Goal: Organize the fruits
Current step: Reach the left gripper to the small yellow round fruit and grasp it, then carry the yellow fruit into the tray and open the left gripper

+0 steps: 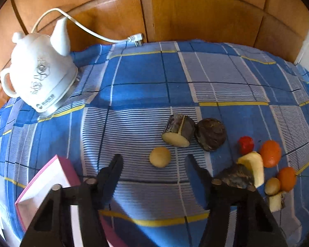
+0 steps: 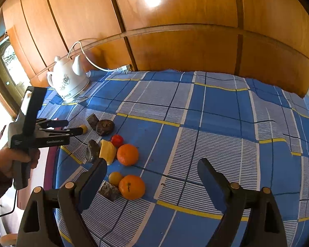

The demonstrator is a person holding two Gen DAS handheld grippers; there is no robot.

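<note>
Fruit lies on a blue checked cloth (image 1: 146,78). My left gripper (image 1: 154,160) is open, and a small yellow round fruit (image 1: 160,156) sits between its fingertips, untouched by the pads. Beyond it are a dark-skinned chunk with a pale cut face (image 1: 178,130) and a dark round piece (image 1: 211,136). To the right cluster a red fruit (image 1: 245,145), two oranges (image 1: 270,153) (image 1: 286,178) and a pale wedge (image 1: 253,166). My right gripper (image 2: 152,164) is open above the cloth. The near orange (image 2: 131,186) lies just inside its left finger (image 2: 98,170), apart from it. The left gripper (image 2: 73,127) shows at the left.
A white ceramic kettle (image 1: 39,78) stands at the cloth's far left corner, its cord and plug (image 1: 136,39) trailing along the wooden wall panels (image 2: 175,41). A pink-edged white box (image 1: 45,185) lies at the near left. A person's hand (image 2: 16,158) grips the left tool.
</note>
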